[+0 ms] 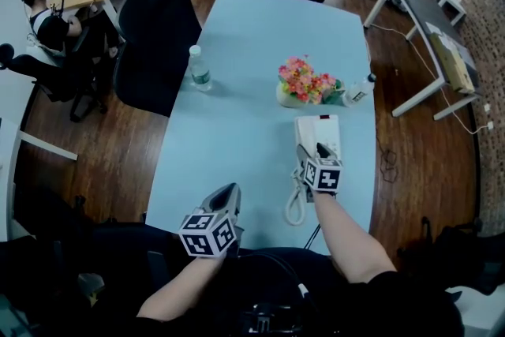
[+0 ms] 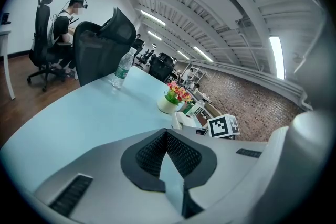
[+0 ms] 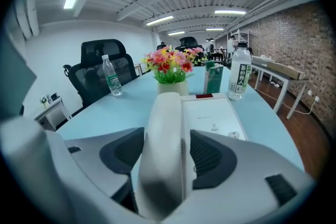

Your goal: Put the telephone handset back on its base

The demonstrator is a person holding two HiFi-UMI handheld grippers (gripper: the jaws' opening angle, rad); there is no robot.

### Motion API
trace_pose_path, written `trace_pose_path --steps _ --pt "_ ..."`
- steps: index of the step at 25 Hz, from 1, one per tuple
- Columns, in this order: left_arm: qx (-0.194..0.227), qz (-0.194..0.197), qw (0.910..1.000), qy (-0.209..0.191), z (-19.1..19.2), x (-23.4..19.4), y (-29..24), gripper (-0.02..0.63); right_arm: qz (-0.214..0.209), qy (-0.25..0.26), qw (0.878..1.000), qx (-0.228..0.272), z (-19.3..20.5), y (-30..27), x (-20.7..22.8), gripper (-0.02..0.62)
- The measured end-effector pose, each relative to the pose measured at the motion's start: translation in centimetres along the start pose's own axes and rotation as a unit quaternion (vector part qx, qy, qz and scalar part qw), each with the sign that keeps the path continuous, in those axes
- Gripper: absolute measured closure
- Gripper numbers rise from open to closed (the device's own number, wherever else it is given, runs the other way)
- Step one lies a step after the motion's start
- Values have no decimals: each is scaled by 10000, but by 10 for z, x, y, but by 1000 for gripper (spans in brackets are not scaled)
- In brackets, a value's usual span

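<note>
White handset point(image 3: 164, 128) sits between the right gripper's point(image 1: 314, 154) parted fingers, forearm outstretched; left gripper point(image 1: 227, 193) hovers nearer, fingers together.

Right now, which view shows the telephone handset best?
The right gripper view: the handset fills the centre between the jaws. The head view hides most of it beneath the right hand-held gripper; the left gripper view shows a distant sliver.
</note>
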State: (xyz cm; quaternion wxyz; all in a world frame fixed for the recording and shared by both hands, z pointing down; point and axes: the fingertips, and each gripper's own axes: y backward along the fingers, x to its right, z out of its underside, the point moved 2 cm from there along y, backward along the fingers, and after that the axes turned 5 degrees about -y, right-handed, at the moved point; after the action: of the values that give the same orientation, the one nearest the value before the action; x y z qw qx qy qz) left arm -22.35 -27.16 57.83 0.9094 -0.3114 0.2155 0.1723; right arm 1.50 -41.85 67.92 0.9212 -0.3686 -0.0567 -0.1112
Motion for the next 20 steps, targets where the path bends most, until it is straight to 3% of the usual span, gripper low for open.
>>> trace_pose_path --steps 9,12,14,20 --pt "-170 378 9990 -163 11 19 4 606 -87 -46 9999 134 -8 42 -5 298" --pt "-249 525 9978 -316 14 25 7 606 -182 -163 9993 269 -9 68 -11 389" --pt "-287 616 9967 -453 16 30 8 606 -243 -358 9983 396 -10 86 -13 567" --pt "-124 680 9953 -685 21 53 31 606 -900 -900 9893 720 -1 142 -29 581"
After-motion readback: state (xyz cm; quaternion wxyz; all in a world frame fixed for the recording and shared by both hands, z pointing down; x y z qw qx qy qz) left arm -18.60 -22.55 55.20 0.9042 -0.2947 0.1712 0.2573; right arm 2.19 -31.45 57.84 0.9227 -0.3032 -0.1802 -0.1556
